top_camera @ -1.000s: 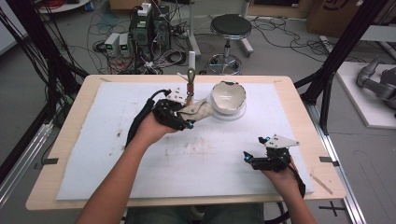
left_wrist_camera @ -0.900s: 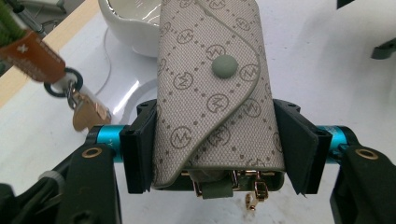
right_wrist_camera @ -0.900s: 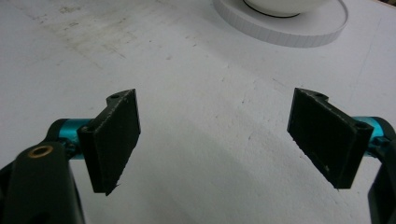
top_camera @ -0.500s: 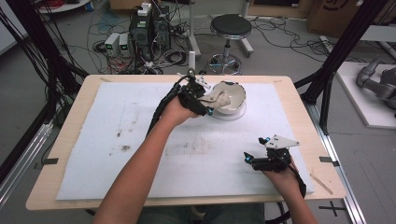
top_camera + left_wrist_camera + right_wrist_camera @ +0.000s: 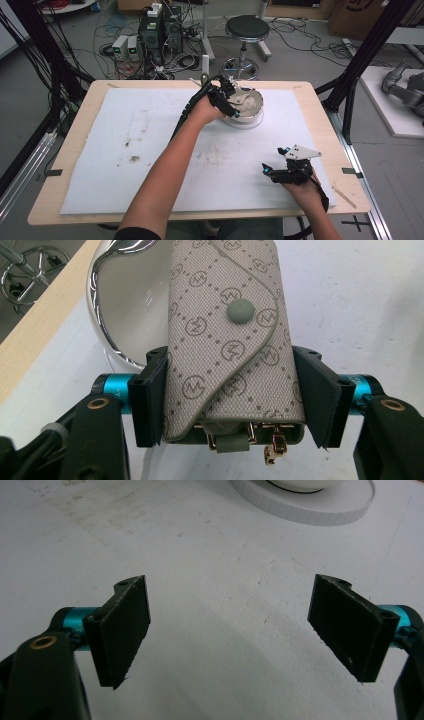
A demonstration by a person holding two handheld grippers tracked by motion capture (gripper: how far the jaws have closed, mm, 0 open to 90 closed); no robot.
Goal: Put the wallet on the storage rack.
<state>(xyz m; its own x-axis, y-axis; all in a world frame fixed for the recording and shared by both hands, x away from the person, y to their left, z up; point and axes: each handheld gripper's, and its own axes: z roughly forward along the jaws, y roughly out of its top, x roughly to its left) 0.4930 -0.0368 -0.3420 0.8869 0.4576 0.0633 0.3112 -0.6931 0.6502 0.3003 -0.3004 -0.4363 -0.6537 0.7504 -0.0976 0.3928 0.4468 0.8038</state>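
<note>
cluttered lab floor behind, cables and a stool [image 5: 246,27] at 12 o'clock. wooden bench [image 5: 75,145] covered with a stained white sheet [image 5: 125,125].

left tool [image 5: 231,103] is clamped on a small beige patterned pouch [image 5: 227,335] with a snap button, jaws pressing its two long sides near the clasp end, gold hardware hanging at the bottom. in the high view the pouch sits over the white bowl [image 5: 252,107] at about 1 o'clock on the bench. the left gripper view shows the bowl's shiny rim [image 5: 100,320] under and to the 10 o'clock side of the pouch, so the pouch looks partly over the rim, not squarely over the middle.

right tool [image 5: 276,169] rests near 5 o'clock on the bench, jaws apart, nothing between them, only bare sheet.

risks, my read: letting go now could land the pouch on the rim so it tips out onto the sheet. soft fabric could slip or fold in the grip since only one end is pinched. lowering too far could knock the bowl off its round white base [image 5: 310,510]. dangling clasp could snag on the rim.
</note>
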